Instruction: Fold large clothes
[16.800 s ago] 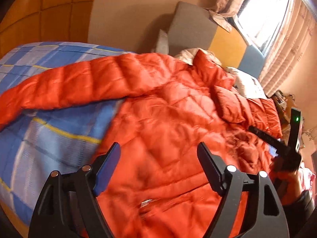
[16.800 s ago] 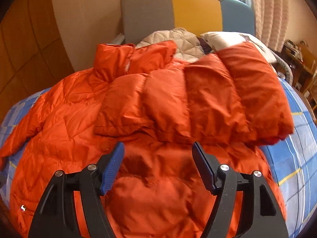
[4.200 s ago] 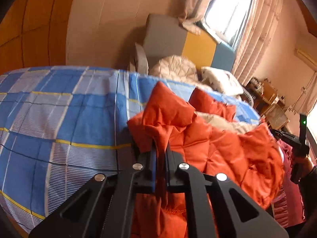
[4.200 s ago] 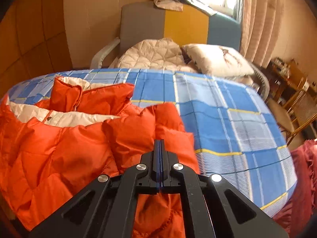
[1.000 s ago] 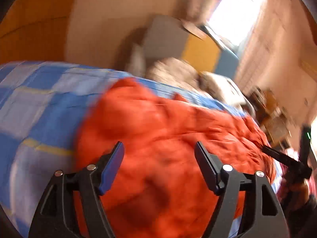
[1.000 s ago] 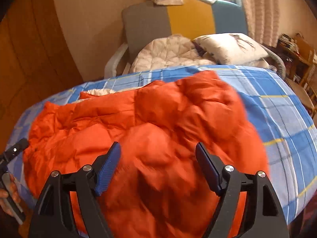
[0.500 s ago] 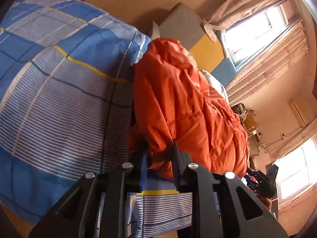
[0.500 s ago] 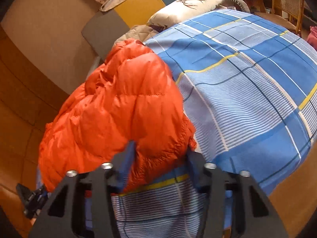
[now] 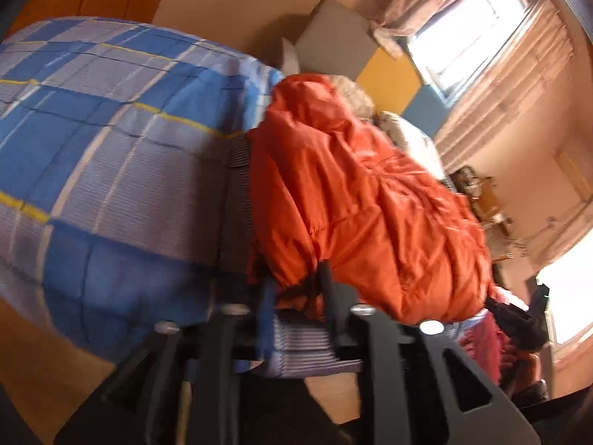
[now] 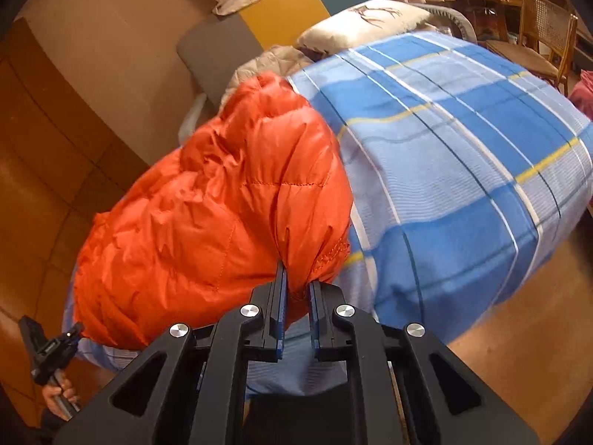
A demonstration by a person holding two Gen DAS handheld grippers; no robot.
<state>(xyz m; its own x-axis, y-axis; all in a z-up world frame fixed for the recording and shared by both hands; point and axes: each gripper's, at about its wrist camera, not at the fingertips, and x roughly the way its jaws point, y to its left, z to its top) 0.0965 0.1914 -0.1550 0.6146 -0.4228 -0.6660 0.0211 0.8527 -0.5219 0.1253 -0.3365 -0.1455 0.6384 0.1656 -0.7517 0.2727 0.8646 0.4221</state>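
The orange puffer jacket (image 9: 355, 207) lies folded into a thick bundle near the front edge of the bed; it also shows in the right wrist view (image 10: 222, 215). My left gripper (image 9: 294, 289) is shut on the bundle's near left corner. My right gripper (image 10: 296, 289) is shut on the near right corner, with orange fabric pinched between the blue pads. The right gripper (image 9: 519, 319) shows at the far end of the bundle in the left wrist view. The left gripper (image 10: 48, 348) shows at lower left in the right wrist view.
The bed has a blue plaid cover (image 9: 111, 155), also in the right wrist view (image 10: 463, 148). A grey, yellow and blue headboard (image 10: 259, 11), a pillow (image 10: 367, 18) and a beige quilt (image 10: 274, 59) are behind. A wooden chair (image 10: 541, 37) stands at right.
Both grippers have closed tighter on the jacket's near corners. The bundle now sits lower at the front edge of the bed and both views have tilted.
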